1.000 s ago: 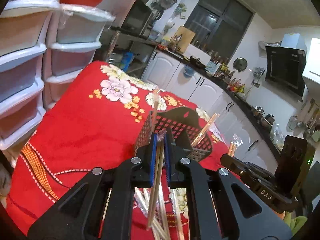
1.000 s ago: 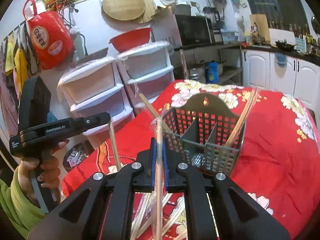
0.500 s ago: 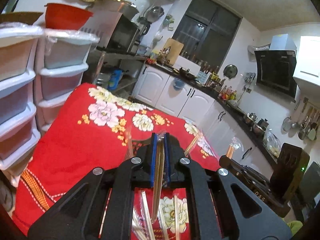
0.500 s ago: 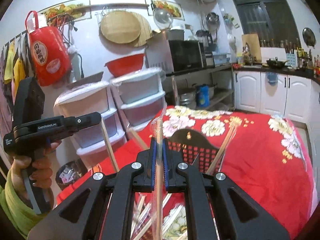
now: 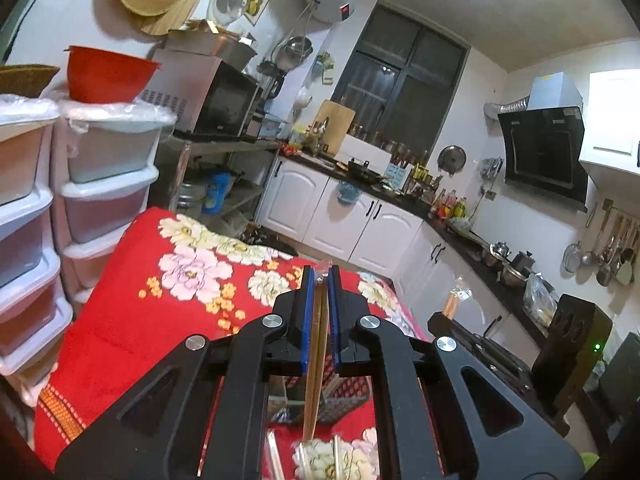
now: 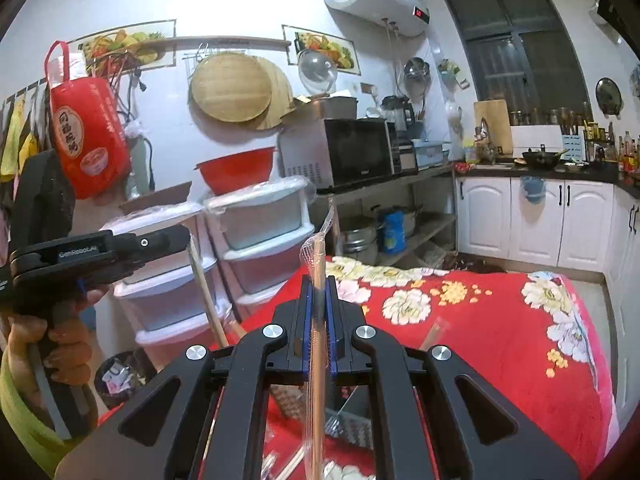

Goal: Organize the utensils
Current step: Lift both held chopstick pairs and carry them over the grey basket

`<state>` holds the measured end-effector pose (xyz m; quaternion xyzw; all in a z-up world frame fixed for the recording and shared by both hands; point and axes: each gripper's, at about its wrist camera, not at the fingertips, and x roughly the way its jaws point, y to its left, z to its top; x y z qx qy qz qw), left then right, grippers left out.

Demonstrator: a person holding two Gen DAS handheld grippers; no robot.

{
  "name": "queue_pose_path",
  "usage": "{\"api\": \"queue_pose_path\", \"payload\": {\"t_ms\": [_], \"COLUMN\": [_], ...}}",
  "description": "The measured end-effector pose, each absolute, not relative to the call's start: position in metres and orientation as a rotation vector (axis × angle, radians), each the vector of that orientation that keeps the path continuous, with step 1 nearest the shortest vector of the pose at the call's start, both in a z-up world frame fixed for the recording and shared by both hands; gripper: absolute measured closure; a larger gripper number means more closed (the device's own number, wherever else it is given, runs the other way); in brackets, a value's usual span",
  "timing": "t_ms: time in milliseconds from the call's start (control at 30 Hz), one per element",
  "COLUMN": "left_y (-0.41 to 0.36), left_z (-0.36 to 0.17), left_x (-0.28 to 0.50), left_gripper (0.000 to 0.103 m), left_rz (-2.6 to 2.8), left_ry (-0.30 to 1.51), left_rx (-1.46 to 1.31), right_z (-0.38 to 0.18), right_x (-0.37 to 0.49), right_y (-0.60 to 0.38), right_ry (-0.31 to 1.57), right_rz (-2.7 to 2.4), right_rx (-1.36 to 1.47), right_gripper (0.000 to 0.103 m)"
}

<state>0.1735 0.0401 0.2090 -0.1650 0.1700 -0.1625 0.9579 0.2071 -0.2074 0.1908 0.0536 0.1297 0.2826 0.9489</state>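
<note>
**Both tongs clamped on wrapped chopsticks above the red cloth**

The left gripper (image 5: 320, 276) has its blue pads pressed together on a pair of wooden chopsticks (image 5: 316, 360) in a clear sleeve, which hang down between the fingers and poke just past the tips. The right gripper (image 6: 319, 284) is likewise pinched on a wrapped chopstick pair (image 6: 318, 344), whose plastic end rises above the tips.

Directly beneath each pair of tongs, seen through the gap of the arms, stands the dark mesh utensil basket (image 6: 352, 428), and loose wrapped chopsticks (image 5: 336, 456) lie on the cloth nearer still.

Left of the right tongs, a hand (image 6: 60, 340) with a yellow-green sleeve grips the handle of the other tool.

Beyond the tips spreads the red flowered tablecloth (image 6: 500, 320). Past its far-left edge stand stacked plastic drawers (image 5: 108, 184) with a red basin (image 5: 108, 74) on top, then a microwave (image 6: 344, 152) on a shelf. Farthest ahead are white cabinets (image 6: 536, 220), a dark window (image 5: 396, 96) and a wall-mounted water heater (image 6: 380, 0).
</note>
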Motion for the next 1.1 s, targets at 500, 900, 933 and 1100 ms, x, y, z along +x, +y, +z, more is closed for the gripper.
{"api": "queue_pose_path", "payload": {"t_ms": [500, 900, 933, 1100], "left_y": [0.013, -0.002, -0.003, -0.005], "left_z": [0.223, 0.206, 0.204, 0.19], "left_x": [0.218, 0.248, 0.25, 0.257], "left_gripper": [0.101, 0.101, 0.101, 0.101], "left_rz": [-0.33, -0.298, -0.295, -0.287], "left_ry": [0.32, 0.327, 0.327, 0.337], "left_rx": [-0.291, -0.278, -0.276, -0.278], "right_z": [0.216, 0.197, 0.193, 0.176], "right_x": [0.247, 0.274, 0.276, 0.281], "right_y": [-0.212, -0.208, -0.208, -0.208], "right_ry": [0.173, 0.137, 0.141, 0.163], "right_rz": [0.503, 0.452, 0.451, 0.439], "right_rx": [0.1, 0.086, 0.086, 0.096], "right_gripper": [0.097, 0.097, 0.097, 0.097]}}
